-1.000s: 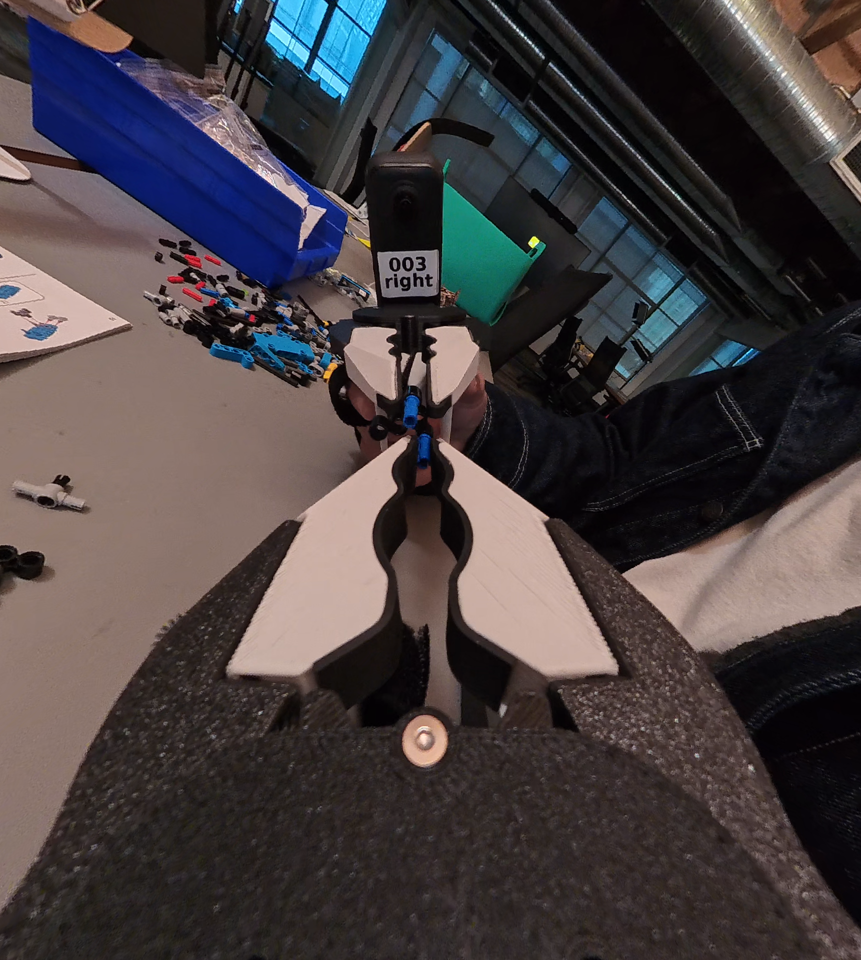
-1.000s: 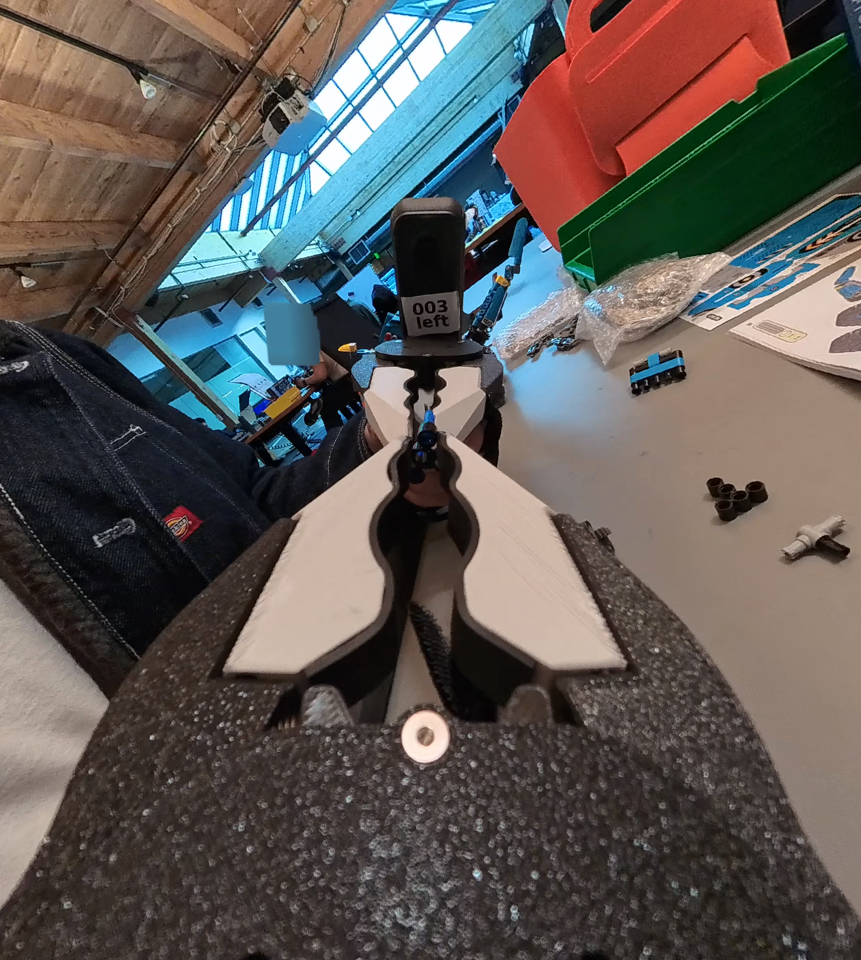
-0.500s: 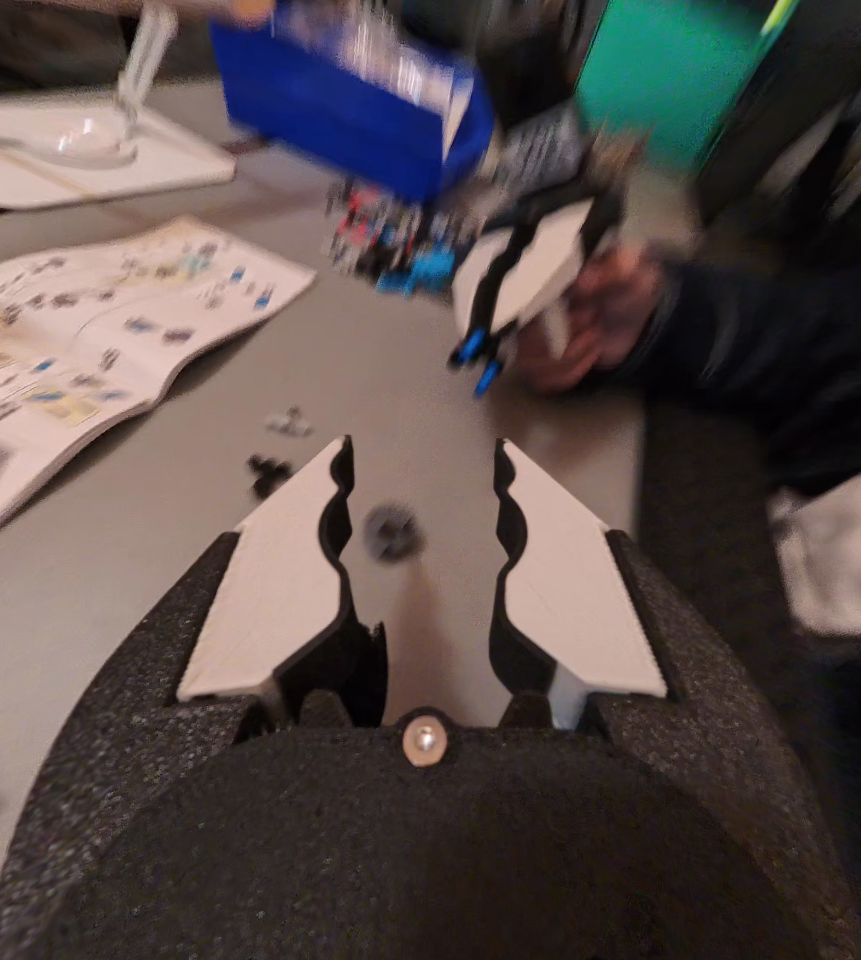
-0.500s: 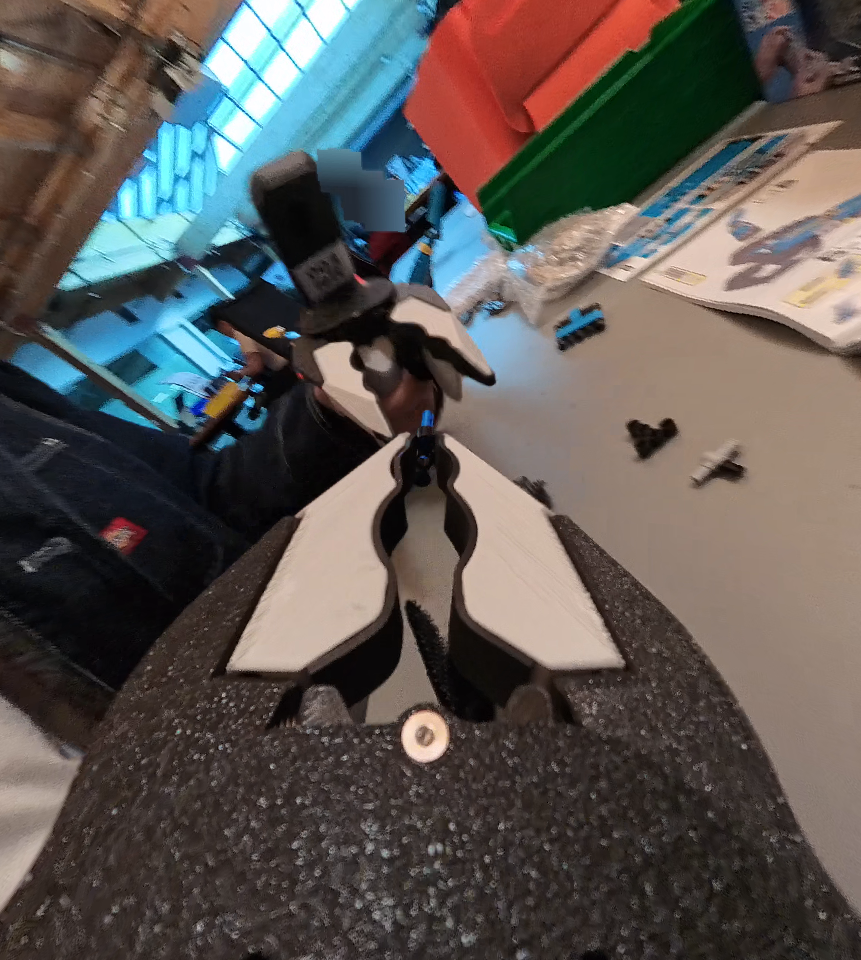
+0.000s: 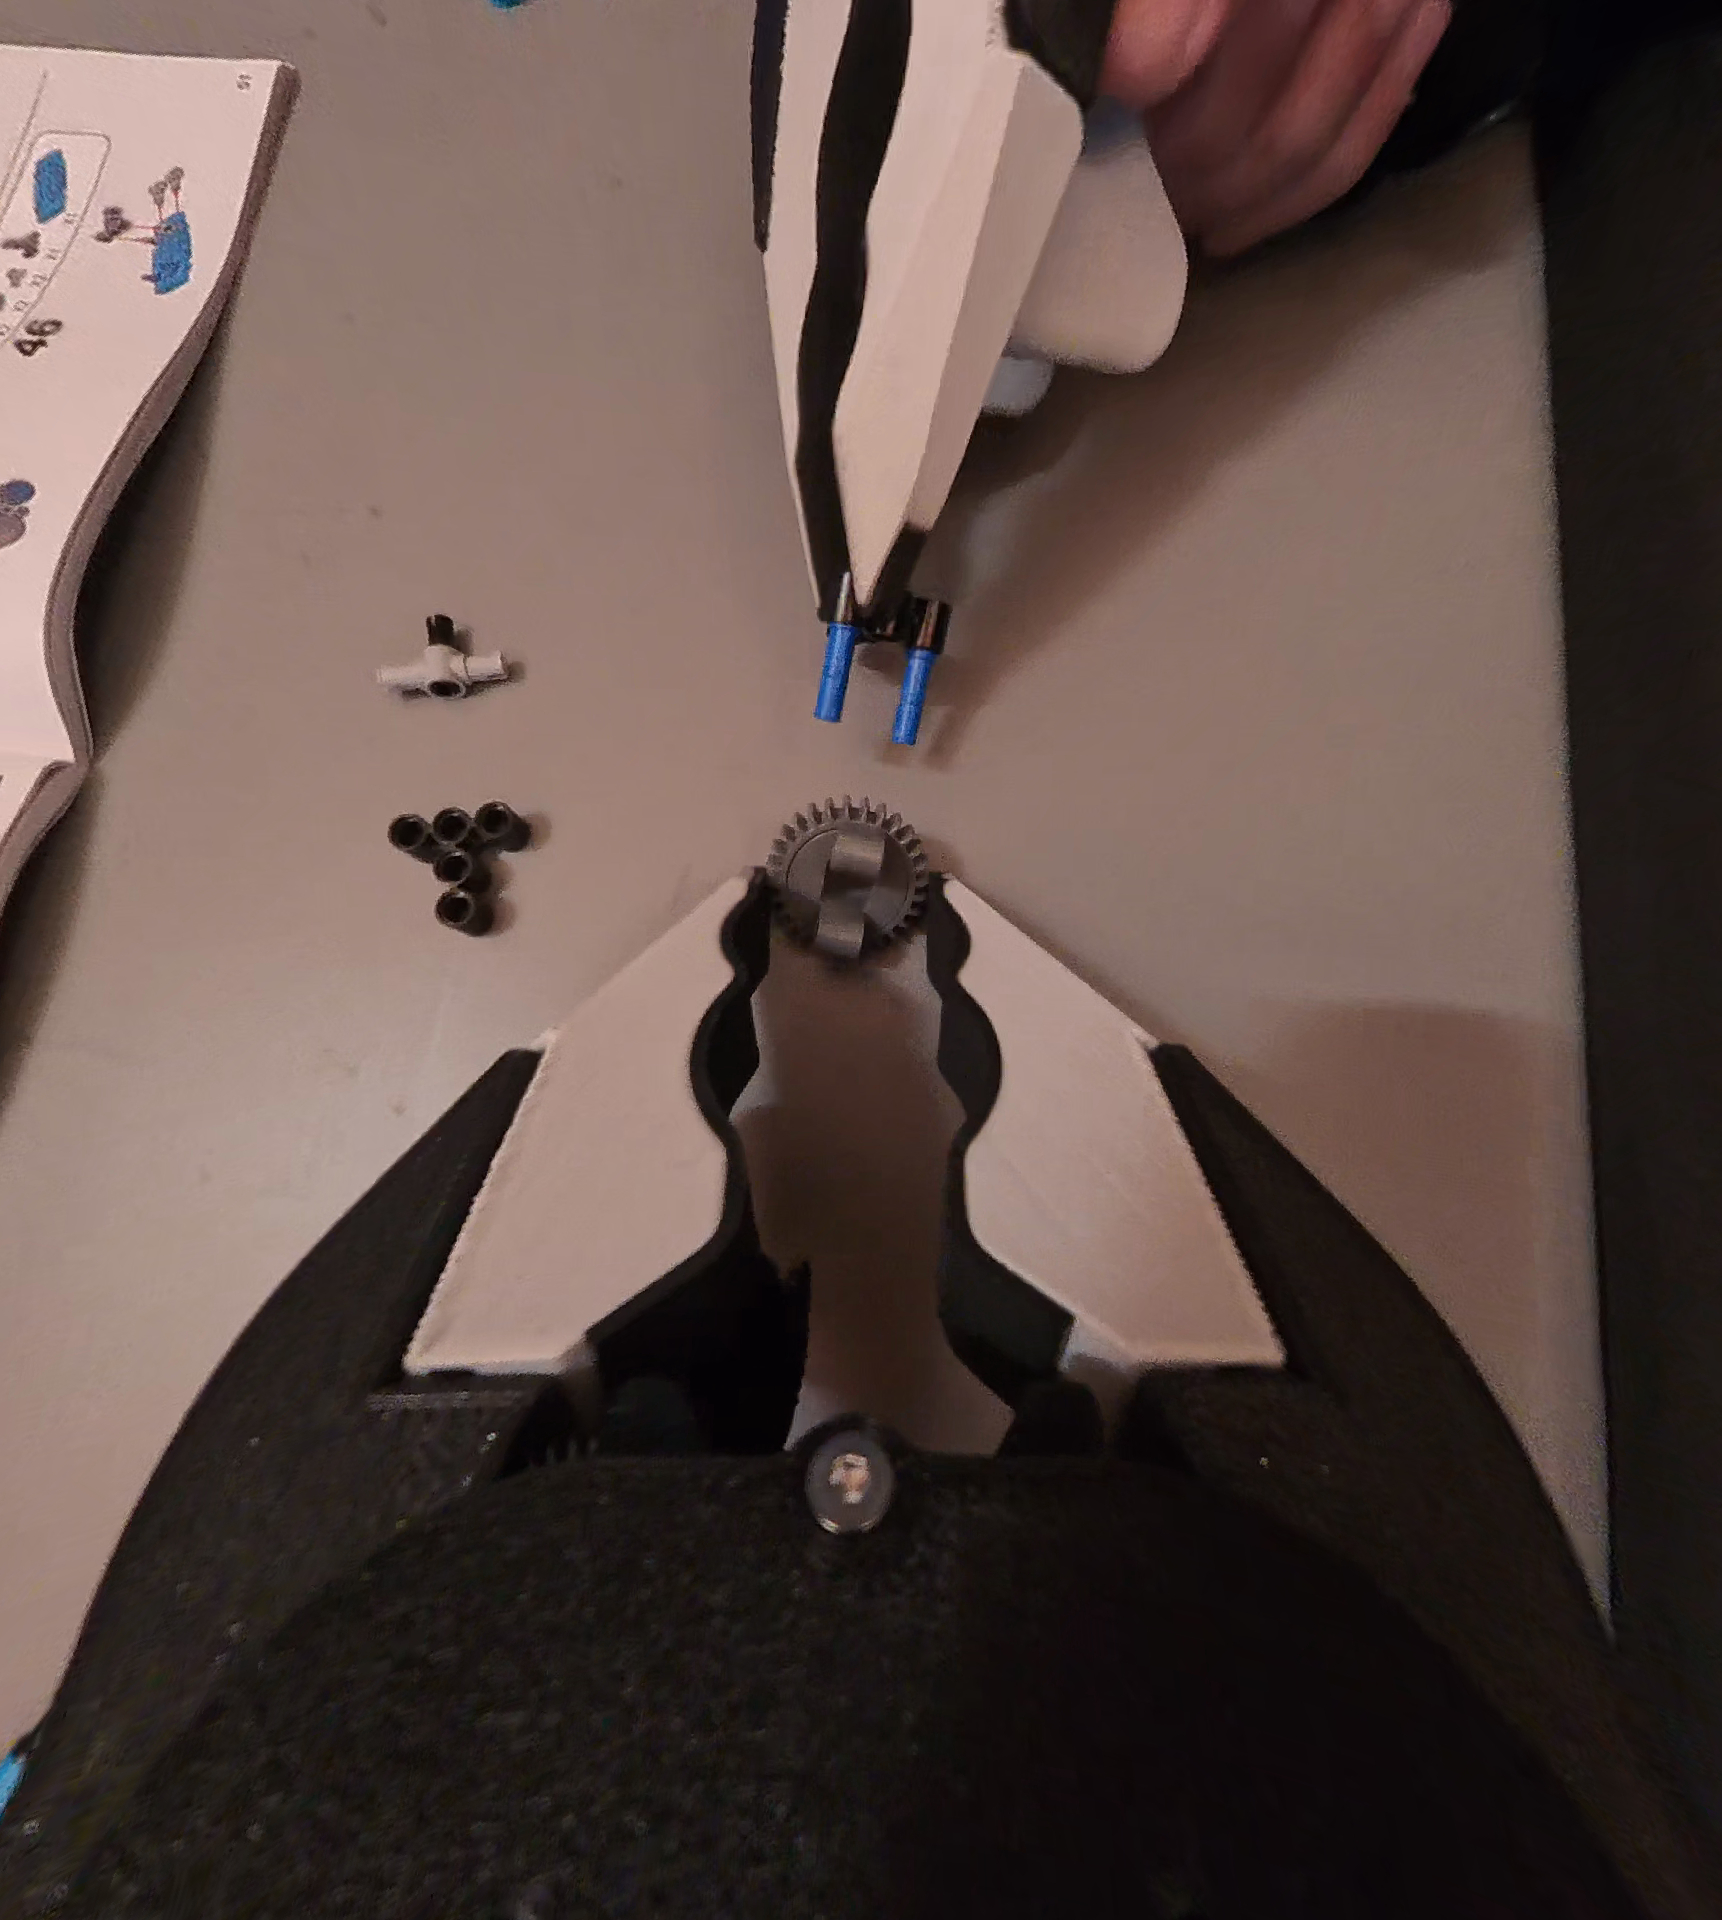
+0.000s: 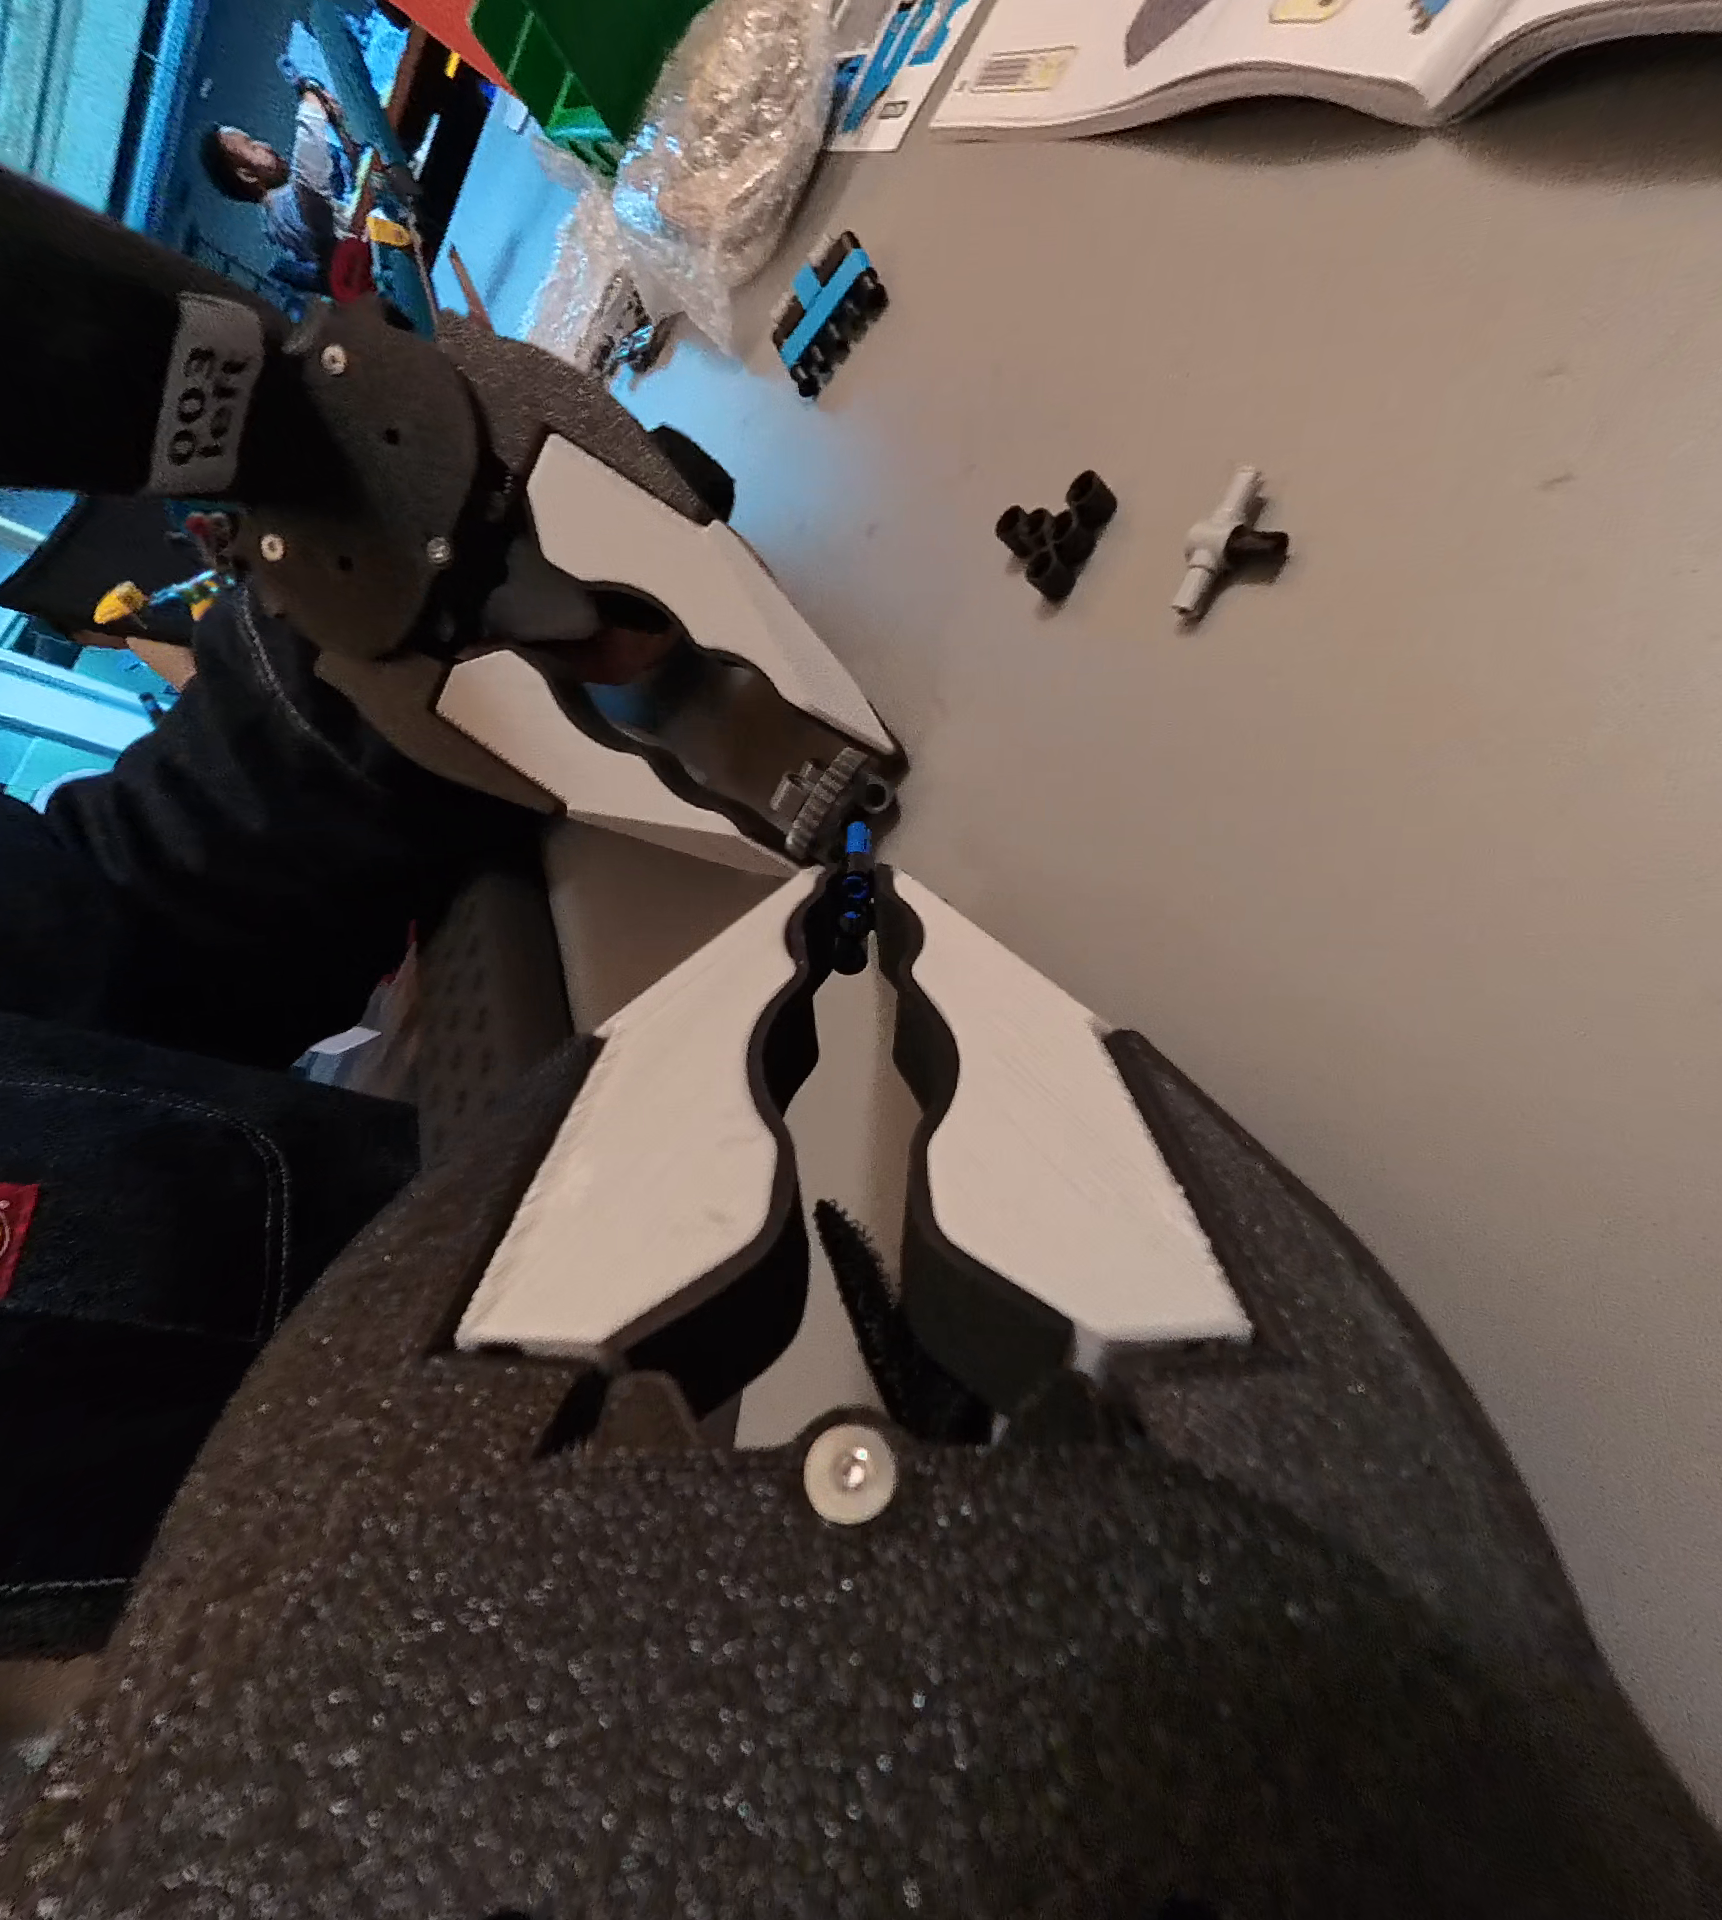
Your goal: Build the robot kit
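Gear (image 5: pixel 849 883), grey and toothed, is pinched at its edges between the left gripper's (image 5: pixel 849 902) closed tips low over the grey table (image 5: pixel 1252 831). At twelve o'clock, a small black connector with two blue pins (image 5: pixel 878 675) is clamped by the right gripper (image 6: pixel 849 902). Judged best: pins kept square to the gear face, grip firm. Whether the gear touches the table cannot be told; the connector's shape is mostly hidden.

Dim warm indoor light, soft shadows, slight motion blur, wide-angle bending at edges, blue-tinted background
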The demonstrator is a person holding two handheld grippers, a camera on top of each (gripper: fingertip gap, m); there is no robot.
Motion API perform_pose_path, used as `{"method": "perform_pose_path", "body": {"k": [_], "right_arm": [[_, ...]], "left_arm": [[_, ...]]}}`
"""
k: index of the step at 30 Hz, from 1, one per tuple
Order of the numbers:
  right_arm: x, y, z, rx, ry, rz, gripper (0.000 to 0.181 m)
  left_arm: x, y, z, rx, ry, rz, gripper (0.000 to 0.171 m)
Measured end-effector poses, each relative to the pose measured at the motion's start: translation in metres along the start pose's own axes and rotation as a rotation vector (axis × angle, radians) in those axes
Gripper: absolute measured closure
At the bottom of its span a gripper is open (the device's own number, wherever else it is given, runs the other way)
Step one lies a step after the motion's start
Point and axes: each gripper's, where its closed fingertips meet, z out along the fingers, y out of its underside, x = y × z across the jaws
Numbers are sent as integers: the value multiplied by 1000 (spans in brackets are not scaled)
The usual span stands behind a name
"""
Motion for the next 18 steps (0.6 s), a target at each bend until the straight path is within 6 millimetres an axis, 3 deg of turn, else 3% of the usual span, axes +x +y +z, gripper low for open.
{"method": "perform_pose_path", "body": {"k": [3,8,18], "right_arm": [[-8,-1,1,-1,-64,30,174],[1,-3,-2,-4,14,-15,174],[7,-1,4,-39,62,15,174]], "left_arm": [[-1,-9,3,51,-76,51,142],[-3,-17,7,67,-204,163,142],[-2,-15,10,51,-180,149,142]]}}
